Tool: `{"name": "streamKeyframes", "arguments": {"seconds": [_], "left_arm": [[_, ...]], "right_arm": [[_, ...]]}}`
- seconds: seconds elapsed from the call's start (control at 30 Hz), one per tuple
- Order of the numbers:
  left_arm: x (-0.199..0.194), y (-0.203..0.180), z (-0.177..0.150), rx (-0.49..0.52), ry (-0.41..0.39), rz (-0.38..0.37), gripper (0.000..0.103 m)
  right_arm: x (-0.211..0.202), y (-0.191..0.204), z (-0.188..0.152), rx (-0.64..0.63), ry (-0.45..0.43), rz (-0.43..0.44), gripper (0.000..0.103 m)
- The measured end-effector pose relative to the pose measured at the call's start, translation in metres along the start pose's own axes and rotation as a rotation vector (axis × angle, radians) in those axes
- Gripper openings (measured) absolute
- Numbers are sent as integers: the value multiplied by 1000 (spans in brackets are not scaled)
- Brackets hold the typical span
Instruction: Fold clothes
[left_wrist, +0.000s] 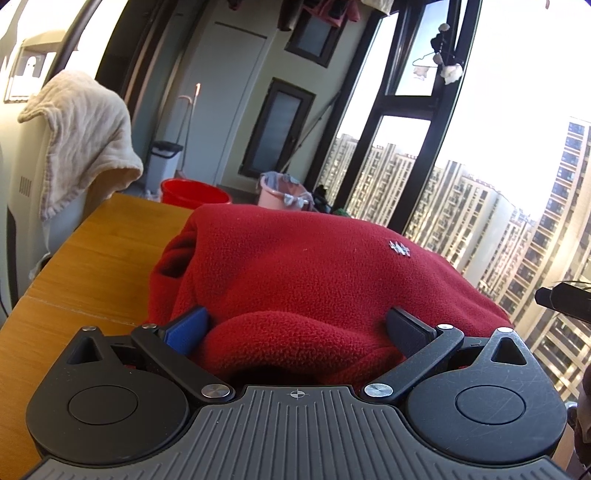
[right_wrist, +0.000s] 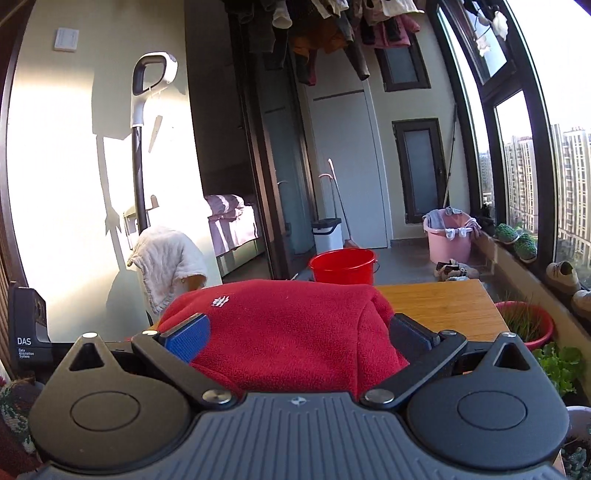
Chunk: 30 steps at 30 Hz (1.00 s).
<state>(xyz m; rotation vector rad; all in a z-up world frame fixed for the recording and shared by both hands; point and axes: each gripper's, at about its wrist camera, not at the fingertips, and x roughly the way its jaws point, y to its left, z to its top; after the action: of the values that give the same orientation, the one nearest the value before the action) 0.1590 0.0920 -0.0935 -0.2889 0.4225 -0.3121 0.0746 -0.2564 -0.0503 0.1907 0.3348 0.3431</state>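
Observation:
A red fleece garment (left_wrist: 295, 266) with a small white logo lies bunched in a mound on the wooden table (left_wrist: 103, 251). My left gripper (left_wrist: 299, 328) stands open at its near edge, and a thick fold of fleece bulges between the blue-padded finger (left_wrist: 188, 328) and the dark finger. In the right wrist view the same garment (right_wrist: 288, 325) fills the gap of my right gripper (right_wrist: 299, 336), which is also spread open against the near edge. The fingertips of both grippers are partly buried in the cloth.
A beige towel (left_wrist: 81, 136) hangs over a white appliance left of the table. On the floor beyond stand a red bucket (right_wrist: 343, 266) and a pink basin (right_wrist: 448, 240). The table's right edge (right_wrist: 491, 306) borders potted plants below tall windows. A black device marked DAS (right_wrist: 27, 332) sits at the left.

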Motion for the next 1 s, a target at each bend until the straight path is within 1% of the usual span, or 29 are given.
{"name": "streamKeyframes", "arguments": {"seconds": [0.07, 0.17, 0.2, 0.23, 0.33, 0.37, 0.4, 0.47, 0.53, 0.57, 0.67, 0.73, 0.8, 0.83, 0.87, 0.9, 0.93, 0.97, 1.0], "left_arm": [[1, -1, 0, -5, -1, 7, 103], [1, -2, -1, -6, 0, 15, 103], [1, -3, -1, -5, 0, 17, 103], [1, -3, -1, -6, 0, 18, 103], [3, -5, -1, -6, 1, 26, 103], [3, -6, -1, -6, 1, 30, 103], [3, -7, -1, -5, 1, 33, 103], [6, -11, -1, -3, 4, 37, 103], [13, -15, 1, -5, 9, 27, 103], [18, -17, 2, -3, 14, 16, 103], [41, -23, 9, 29, 30, -12, 103], [53, -20, 18, 50, 42, -12, 103], [58, -12, 31, 45, 68, -30, 103], [55, -7, 37, 36, 83, -46, 103], [51, -4, 42, 32, 89, -65, 103], [47, 0, 48, 46, 91, -72, 103], [44, 2, 53, 70, 94, -66, 103], [43, 4, 56, 88, 104, -49, 103], [49, 9, 57, 78, 135, -44, 103]], "right_arm": [[23, -19, 3, 100, 37, -20, 103], [59, -43, -10, 298, 120, 21, 103], [69, -47, -15, 333, 140, 34, 103], [77, -49, -19, 351, 156, 43, 103], [87, -58, -30, 382, 163, 90, 103], [88, -62, -31, 397, 161, 113, 96], [87, -67, -31, 406, 157, 135, 93], [85, -75, -26, 381, 151, 154, 82], [84, -85, -18, 356, 143, 150, 76], [84, -89, -13, 350, 139, 130, 75], [94, -97, 1, 317, 142, 54, 74], [100, -92, 3, 281, 158, 18, 75], [102, -84, 3, 232, 161, -9, 76], [101, -81, 2, 222, 163, -30, 78], [99, -78, 1, 232, 172, -47, 83], [96, -76, -1, 243, 181, -63, 86], [95, -77, -4, 269, 190, -70, 91], [93, -78, -8, 296, 198, -76, 94], [95, -80, -12, 333, 203, -71, 93]]}}
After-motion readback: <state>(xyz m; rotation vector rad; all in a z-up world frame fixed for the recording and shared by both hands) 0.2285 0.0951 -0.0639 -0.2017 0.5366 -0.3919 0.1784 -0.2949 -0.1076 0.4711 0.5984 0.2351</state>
